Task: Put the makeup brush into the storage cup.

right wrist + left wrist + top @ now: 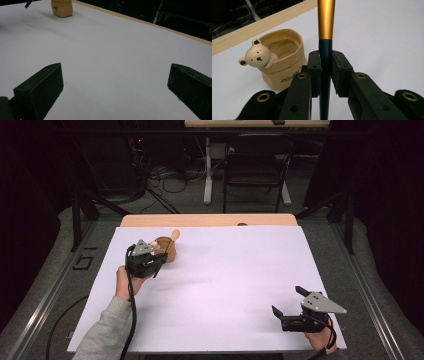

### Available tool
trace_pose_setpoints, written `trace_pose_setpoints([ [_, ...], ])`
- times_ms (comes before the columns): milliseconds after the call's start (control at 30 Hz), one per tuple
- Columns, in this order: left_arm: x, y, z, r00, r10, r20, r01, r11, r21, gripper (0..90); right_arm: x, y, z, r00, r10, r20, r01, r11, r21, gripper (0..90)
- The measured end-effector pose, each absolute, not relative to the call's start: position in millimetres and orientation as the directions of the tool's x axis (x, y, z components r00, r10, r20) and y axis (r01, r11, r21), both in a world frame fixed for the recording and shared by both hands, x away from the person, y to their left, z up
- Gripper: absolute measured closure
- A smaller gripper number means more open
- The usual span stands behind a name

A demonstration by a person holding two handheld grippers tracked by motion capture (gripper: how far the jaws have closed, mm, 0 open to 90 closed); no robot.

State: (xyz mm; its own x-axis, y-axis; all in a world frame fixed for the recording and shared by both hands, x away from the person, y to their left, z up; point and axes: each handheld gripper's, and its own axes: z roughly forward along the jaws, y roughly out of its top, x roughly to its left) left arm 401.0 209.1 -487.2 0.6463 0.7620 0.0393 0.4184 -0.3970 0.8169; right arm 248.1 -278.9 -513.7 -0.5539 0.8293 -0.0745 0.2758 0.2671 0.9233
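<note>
the left gripper (325,72) clamps a gold-and-dark pen (326,20) just beside the bear pot (279,60) — seemingly for dropping in; the right gripper (115,85), well apart, gapes empty.

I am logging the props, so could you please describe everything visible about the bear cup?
The bear cup is a small tan, ceramic-looking pot with a cream bear peeking over its rim and dark lettering on its side. It stands upright and empty on the white table sheet near the far edge, beside the left gripper.

Cup (166,249) far left on table (235,270), beside pen (326,30).
</note>
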Motion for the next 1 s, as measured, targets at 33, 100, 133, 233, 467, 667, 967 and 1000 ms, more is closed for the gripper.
trace_pose_setpoints([
  [33,401.2,209.1,-487.1,0.646,0.762,0.039,0.419,-0.397,0.817,78.1,248.2,-278.9,-513.7,-0.554,0.829,-0.074,0.276,0.267,0.923,0.0],
  [100,401.6,209.0,-486.9,0.646,0.763,0.039,0.417,-0.395,0.819,78.1,248.2,-279.0,-513.7,-0.553,0.83,-0.074,0.279,0.268,0.922,0.0],
  [133,401.7,208.9,-486.8,0.645,0.764,0.039,0.417,-0.394,0.819,78.1,248.1,-279.0,-513.7,-0.553,0.83,-0.073,0.279,0.267,0.922,0.0],
  [233,402.2,208.7,-486.0,0.643,0.764,0.04,0.415,-0.393,0.821,78.1,248.2,-278.8,-513.8,-0.554,0.83,-0.074,0.277,0.267,0.923,0.0],
  [467,403.2,207.5,-484.1,0.637,0.77,0.038,0.409,-0.38,0.83,78.1,248.2,-278.9,-513.7,-0.553,0.83,-0.074,0.279,0.269,0.922,0.0],
  [667,404.8,206.6,-481.5,0.638,0.769,0.043,0.401,-0.379,0.834,78.1,248.2,-279.0,-513.6,-0.554,0.829,-0.075,0.282,0.271,0.92,0.0],
  [967,407.4,204.4,-479.7,0.634,0.772,0.043,0.394,-0.371,0.841,78.1,248.5,-278.6,-513.9,-0.557,0.827,-0.075,0.284,0.275,0.919,0.0],
  [1000,407.7,204.3,-479.5,0.634,0.772,0.043,0.395,-0.371,0.841,78.1,248.6,-278.6,-513.9,-0.557,0.827,-0.075,0.284,0.274,0.919,0.0],
])
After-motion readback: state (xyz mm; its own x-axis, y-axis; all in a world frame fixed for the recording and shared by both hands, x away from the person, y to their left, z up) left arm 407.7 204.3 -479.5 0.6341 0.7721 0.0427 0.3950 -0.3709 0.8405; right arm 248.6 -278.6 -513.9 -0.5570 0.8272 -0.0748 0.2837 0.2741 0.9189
